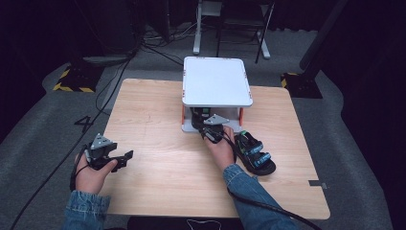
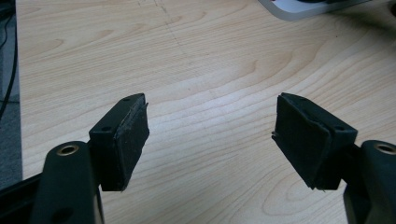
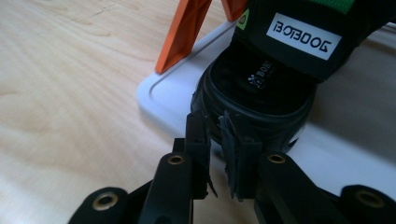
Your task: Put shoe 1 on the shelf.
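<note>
A black sandal [image 3: 266, 88] with a green-edged strap and a white label lies on the lower board [image 3: 168, 98] of a small white rack [image 1: 216, 81] with orange legs. My right gripper [image 3: 215, 122] is shut on the sandal's heel rim, which sits pinched between the two pads. From above, this gripper [image 1: 203, 122] reaches under the rack's top board. A second black sandal [image 1: 253, 153] with blue and green straps rests on the table just right of the right hand. My left gripper [image 1: 127, 157] hovers low over the table's left front, jaws wide open [image 2: 212, 105] with bare wood between them.
The wooden table [image 1: 153, 115] has open surface on its left half and front. An orange leg [image 3: 184, 32] stands right beside the held sandal. Cables, a stand and dark equipment sit on the grey floor beyond the table.
</note>
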`<state>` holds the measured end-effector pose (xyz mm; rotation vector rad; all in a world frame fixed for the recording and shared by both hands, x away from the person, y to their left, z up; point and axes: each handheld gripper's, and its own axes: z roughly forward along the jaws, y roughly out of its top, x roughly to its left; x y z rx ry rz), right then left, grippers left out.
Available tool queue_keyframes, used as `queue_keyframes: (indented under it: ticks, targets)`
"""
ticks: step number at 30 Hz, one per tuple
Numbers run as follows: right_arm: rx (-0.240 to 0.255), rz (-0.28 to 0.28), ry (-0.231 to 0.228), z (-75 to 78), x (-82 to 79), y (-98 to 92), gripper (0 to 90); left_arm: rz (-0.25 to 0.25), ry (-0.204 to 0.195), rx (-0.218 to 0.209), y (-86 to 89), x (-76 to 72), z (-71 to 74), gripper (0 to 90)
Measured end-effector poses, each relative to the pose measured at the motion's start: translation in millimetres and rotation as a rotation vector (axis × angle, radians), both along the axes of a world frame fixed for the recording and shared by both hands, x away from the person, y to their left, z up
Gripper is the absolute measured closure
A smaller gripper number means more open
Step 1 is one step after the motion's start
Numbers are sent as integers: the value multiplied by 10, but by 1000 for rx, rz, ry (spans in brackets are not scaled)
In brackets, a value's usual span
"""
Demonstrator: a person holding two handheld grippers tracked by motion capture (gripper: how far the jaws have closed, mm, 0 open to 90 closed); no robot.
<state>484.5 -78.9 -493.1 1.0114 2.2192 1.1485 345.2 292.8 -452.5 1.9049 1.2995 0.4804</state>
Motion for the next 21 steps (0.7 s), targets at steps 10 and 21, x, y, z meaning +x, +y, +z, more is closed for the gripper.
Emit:
queue_keyframes:
  ticks: [10,21]
  targets:
    - [-9,-31,-22,6,234,39,568,3,-2,-3,29,-1,1,268]
    - [86,71,-38,411,-229,-153,432,-23,-12,4,-104,54,57,267]
